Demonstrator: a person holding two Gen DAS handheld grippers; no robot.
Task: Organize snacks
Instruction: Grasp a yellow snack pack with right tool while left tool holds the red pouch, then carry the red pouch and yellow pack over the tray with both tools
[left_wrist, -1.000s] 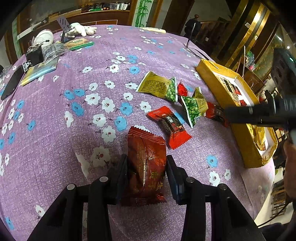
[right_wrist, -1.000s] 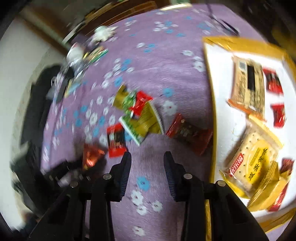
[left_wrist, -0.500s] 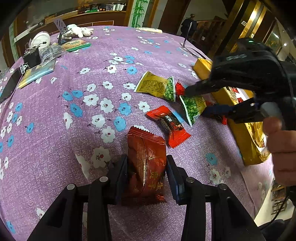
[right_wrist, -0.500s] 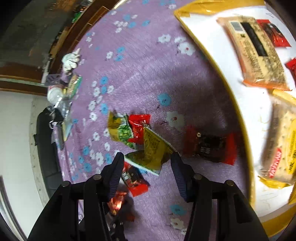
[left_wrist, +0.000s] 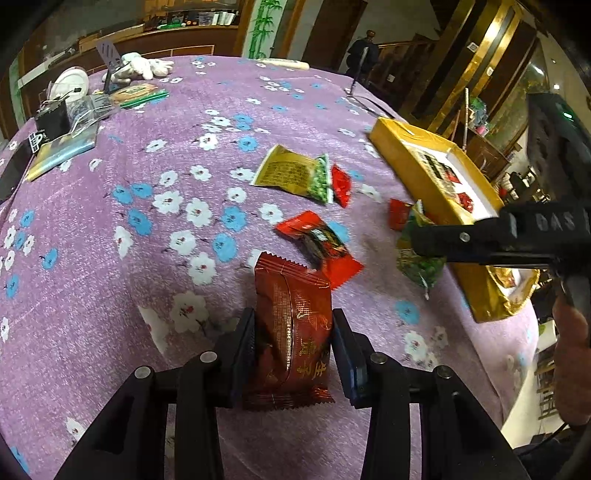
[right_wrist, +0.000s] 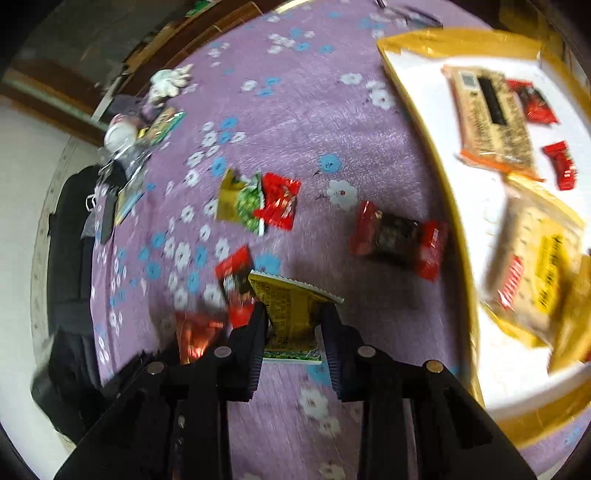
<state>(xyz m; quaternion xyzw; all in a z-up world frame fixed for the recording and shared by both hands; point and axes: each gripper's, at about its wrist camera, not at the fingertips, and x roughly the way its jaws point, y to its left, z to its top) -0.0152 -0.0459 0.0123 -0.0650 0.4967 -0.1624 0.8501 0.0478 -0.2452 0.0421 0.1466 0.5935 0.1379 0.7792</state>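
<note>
My left gripper (left_wrist: 293, 338) is shut on a dark red snack packet (left_wrist: 291, 332) and holds it over the purple flowered tablecloth. My right gripper (right_wrist: 293, 325) is shut on a yellow and green snack packet (right_wrist: 291, 314), lifted off the cloth; it also shows in the left wrist view (left_wrist: 421, 258), hanging from the right gripper's fingers (left_wrist: 443, 240). A yellow box (right_wrist: 436, 155) with a white inside holds several snacks at the right. Loose packets lie on the cloth: a yellow-green one (left_wrist: 295, 173), a small red one (left_wrist: 340, 184), a red-black one (left_wrist: 321, 247) and another red-black one (right_wrist: 399, 236).
At the far left of the table lie a white bowl (left_wrist: 70, 83), a white soft toy (left_wrist: 142, 68), a green packet (left_wrist: 138, 94), clear plastic items and a dark phone (left_wrist: 11, 170). The yellow box (left_wrist: 436, 184) stands near the table's right edge.
My right gripper has closed on the yellow and green packet and lifted it toward the box. My left gripper still holds the dark red packet in the same place.
</note>
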